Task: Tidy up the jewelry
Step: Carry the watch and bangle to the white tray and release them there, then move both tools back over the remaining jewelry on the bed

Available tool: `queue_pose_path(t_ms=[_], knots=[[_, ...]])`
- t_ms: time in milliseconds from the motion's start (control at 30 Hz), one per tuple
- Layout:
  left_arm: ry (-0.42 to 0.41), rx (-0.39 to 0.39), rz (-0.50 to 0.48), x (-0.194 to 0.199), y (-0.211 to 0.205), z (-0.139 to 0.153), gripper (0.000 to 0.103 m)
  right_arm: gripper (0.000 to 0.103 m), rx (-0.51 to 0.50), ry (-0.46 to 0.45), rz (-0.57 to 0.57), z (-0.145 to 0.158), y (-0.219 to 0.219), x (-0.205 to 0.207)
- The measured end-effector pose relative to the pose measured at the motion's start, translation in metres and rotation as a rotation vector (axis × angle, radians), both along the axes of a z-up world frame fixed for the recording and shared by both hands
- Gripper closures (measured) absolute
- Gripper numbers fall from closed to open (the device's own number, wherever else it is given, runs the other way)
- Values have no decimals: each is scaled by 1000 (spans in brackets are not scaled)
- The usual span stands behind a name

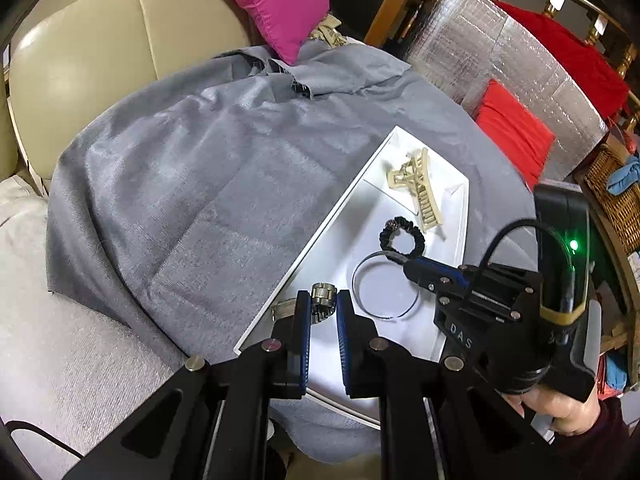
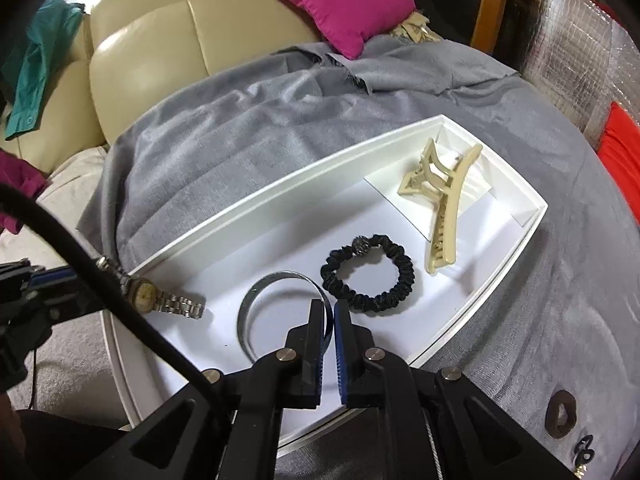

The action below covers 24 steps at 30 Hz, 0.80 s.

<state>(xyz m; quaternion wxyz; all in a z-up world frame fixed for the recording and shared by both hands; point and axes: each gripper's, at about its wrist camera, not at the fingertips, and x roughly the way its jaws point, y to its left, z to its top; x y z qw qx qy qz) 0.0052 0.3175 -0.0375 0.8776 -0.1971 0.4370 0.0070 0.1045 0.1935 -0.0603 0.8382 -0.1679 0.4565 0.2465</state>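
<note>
white tray [image 2: 248,204], scrunchie [image 2: 370,276], hair clip [image 2: 440,208], bangle [image 2: 256,300]

A gray cloth [image 2: 248,128] covers the rounded surface, its frayed edge on the far side from the claws. A white tray [image 2: 256,196] lies directly on the cloth beneath both claws, and a small dark ring [image 2: 561,414] rests on the cloth right of the right claw [image 2: 329,312].

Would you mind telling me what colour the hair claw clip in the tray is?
Cream; the claw clip shows best in the right wrist view.
</note>
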Motion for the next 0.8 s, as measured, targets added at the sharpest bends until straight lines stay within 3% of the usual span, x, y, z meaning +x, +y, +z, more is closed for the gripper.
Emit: queue_pose_path(t_ms=[167,267,400,533,800], knots=[[26,-12,9,2,3,-3,90,91,20,29,-15,2,-2,4],[34,0,19,2,3,-3,89,78,56,39,-32,10,-8,5],[-21,37,37,-3,1,8,85,77,133,15,-71,26,-25,2],[-103,79,19,-6,-13,23,74,77,237,-2,-146,40,-62,-5],[-172,187,-108,1,-85,38,64,77,280,-5,-316,47,-166,-22]])
